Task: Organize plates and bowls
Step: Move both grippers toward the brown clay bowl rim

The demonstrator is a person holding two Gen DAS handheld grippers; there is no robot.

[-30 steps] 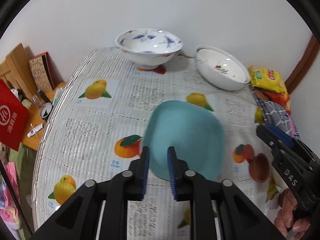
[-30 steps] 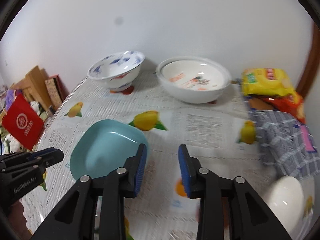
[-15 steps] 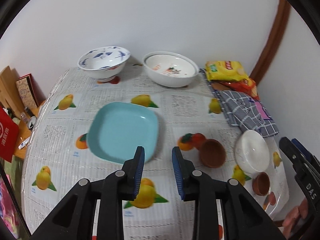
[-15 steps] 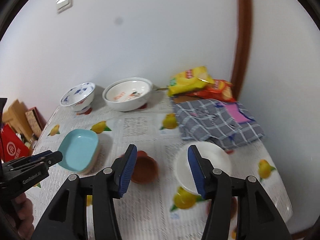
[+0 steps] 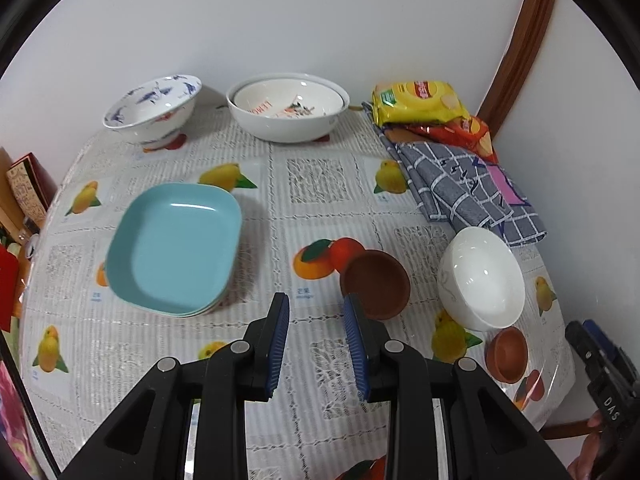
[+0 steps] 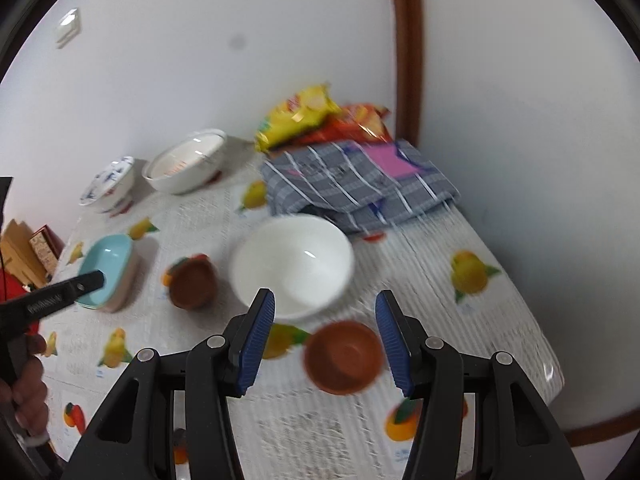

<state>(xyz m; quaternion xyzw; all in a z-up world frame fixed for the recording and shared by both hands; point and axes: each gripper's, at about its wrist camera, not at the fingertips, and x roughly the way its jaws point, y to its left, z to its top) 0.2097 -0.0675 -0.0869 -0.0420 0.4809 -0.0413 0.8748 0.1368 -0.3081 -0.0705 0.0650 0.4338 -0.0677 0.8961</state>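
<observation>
Bowls wait ahead: right tool [image 6: 325, 338] hangs spread above small brown bowl [image 6: 344, 357], probably to straddle its rim; left tool [image 5: 316, 344], spread, holds nothing

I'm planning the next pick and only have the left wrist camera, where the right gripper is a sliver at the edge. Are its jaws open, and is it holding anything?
Observer: The right gripper has its jaws wide open and holds nothing.
Operator: What is it aimed at?
Observer: The small brown clay bowl shows between its jaws, with the plain white bowl just beyond.
Operator: Anything under the teal plate?
Observer: From that side, a pinkish plate shows beneath the teal rectangular plate.
</observation>
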